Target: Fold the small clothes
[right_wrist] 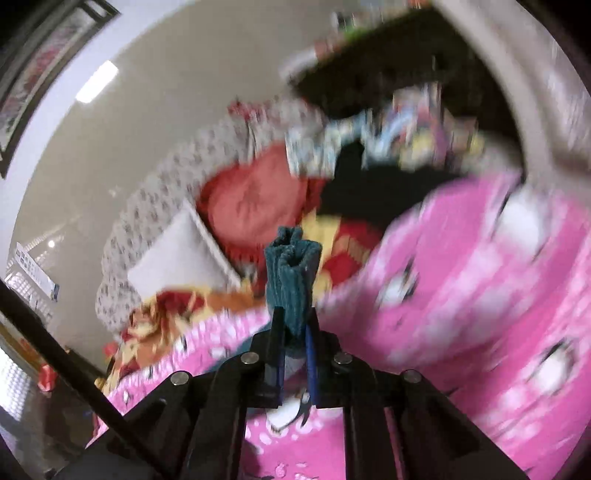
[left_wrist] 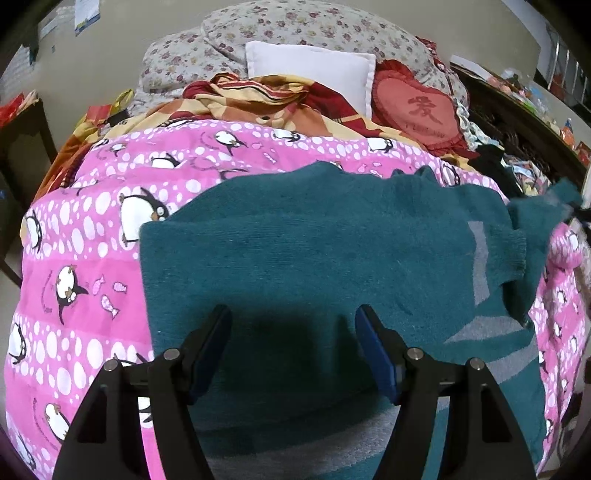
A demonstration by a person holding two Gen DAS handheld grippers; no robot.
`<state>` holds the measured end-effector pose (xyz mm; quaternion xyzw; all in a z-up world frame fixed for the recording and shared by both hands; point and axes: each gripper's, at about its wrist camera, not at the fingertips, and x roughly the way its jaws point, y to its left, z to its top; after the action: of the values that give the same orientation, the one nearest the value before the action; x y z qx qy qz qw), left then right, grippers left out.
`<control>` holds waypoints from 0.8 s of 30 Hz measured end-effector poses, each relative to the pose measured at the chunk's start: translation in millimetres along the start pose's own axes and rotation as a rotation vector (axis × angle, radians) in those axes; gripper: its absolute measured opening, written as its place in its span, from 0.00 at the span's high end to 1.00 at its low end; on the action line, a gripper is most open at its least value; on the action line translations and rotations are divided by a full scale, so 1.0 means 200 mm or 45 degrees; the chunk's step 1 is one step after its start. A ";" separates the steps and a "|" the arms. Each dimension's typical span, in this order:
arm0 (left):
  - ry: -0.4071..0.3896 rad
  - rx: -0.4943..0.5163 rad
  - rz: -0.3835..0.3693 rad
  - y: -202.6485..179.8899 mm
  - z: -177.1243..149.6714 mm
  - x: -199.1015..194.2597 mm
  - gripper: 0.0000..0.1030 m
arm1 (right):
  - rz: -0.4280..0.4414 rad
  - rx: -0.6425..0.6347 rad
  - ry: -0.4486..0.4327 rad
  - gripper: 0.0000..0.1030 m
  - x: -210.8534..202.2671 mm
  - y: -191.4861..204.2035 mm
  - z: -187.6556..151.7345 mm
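Observation:
A teal knit sweater (left_wrist: 314, 251) with grey stripes lies spread on a pink penguin-print quilt (left_wrist: 85, 258). My left gripper (left_wrist: 293, 325) hovers just above the sweater's lower middle, its jaws open with only flat fabric beneath them. At the far right of the left wrist view a sleeve end (left_wrist: 561, 199) is lifted off the quilt. In the right wrist view, which is blurred by motion, my right gripper (right_wrist: 295, 321) is shut on the ribbed teal sleeve cuff (right_wrist: 291, 269), which sticks up beyond the fingertips.
At the head of the bed lie a white pillow (left_wrist: 310, 70), a red heart cushion (left_wrist: 421, 107), a floral duvet (left_wrist: 295, 26) and a red-and-yellow blanket (left_wrist: 258, 99). A dark cluttered shelf (left_wrist: 524, 122) runs along the right. A dark chair (left_wrist: 26, 147) stands at the left.

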<state>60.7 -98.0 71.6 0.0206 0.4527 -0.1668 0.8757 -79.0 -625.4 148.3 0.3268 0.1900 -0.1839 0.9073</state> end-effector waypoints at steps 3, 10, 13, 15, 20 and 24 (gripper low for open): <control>-0.001 -0.018 0.000 0.03 0.00 0.00 0.33 | -0.062 -0.088 -0.167 0.91 -0.23 0.05 0.15; -0.017 -0.042 -0.004 0.08 0.00 -0.05 0.33 | 0.046 -0.169 -0.290 0.91 -0.53 0.23 0.32; -0.030 -0.057 -0.003 0.11 0.01 -0.09 0.33 | 0.198 -0.238 -0.246 0.91 -0.59 0.42 0.26; -0.043 -0.063 0.000 0.14 0.01 -0.12 0.33 | 0.290 -0.306 -0.208 0.91 -0.61 0.56 0.19; -0.086 -0.121 0.019 0.25 0.03 -0.20 0.33 | 0.536 -0.605 -0.065 0.91 -0.61 1.12 -0.09; -0.115 -0.183 0.039 0.37 0.03 -0.26 0.32 | 0.679 -0.827 0.095 0.91 -0.48 1.50 -0.48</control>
<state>60.7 -16.1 108.5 -0.0430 0.4232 -0.1211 0.8969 -45.4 -325.1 281.4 0.0681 0.1794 0.1387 0.9716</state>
